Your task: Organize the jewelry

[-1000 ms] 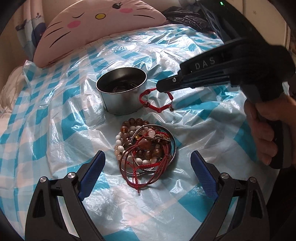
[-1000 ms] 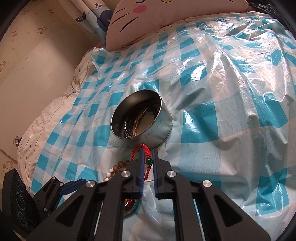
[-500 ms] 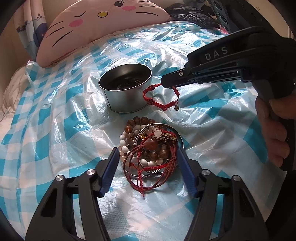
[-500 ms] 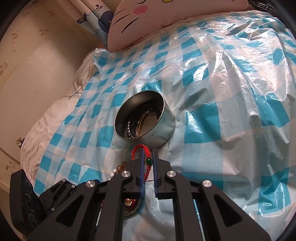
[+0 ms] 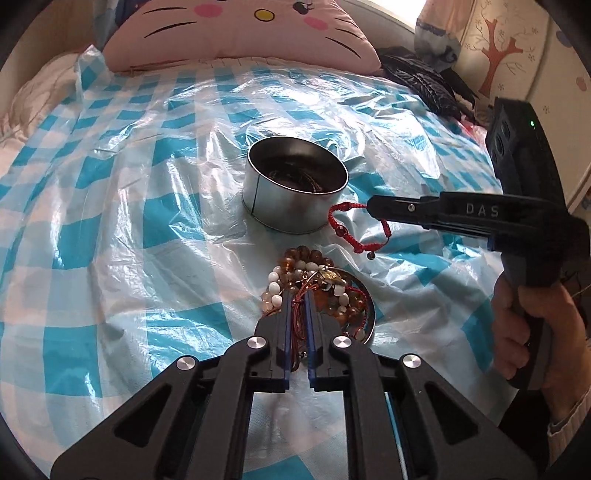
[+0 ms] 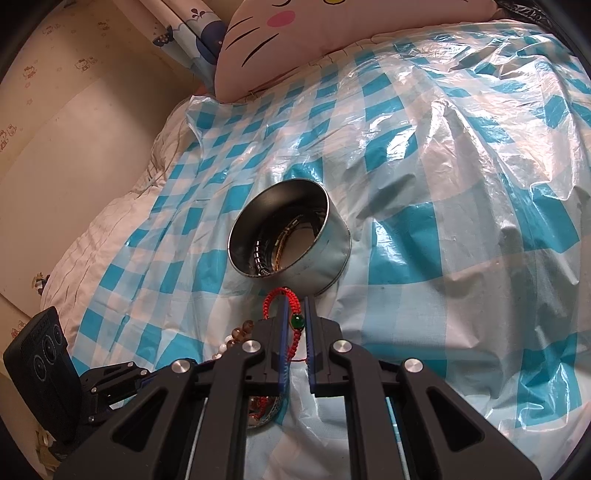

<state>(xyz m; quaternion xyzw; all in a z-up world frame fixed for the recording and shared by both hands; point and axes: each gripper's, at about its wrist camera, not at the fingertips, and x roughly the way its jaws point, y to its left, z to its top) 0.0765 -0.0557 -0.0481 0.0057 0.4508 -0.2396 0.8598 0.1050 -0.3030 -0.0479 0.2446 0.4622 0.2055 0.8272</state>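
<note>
red bracelet [image 6: 293, 320] btwn right gripper [image 6: 295, 301] jaws

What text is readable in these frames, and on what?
"DAS": raised letters on the side of the right claw, seen from the left wrist view.
Nothing else reads: the tin, the pillow and the wallpaper carry only pictures, no words.

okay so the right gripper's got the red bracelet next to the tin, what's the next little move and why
Probably lift the right gripper a little and carry the red braided bracelet over the round tin before opening. The bracelet hangs beside the tin's wall, below its rim, and the tin already holds other jewelry.
</note>
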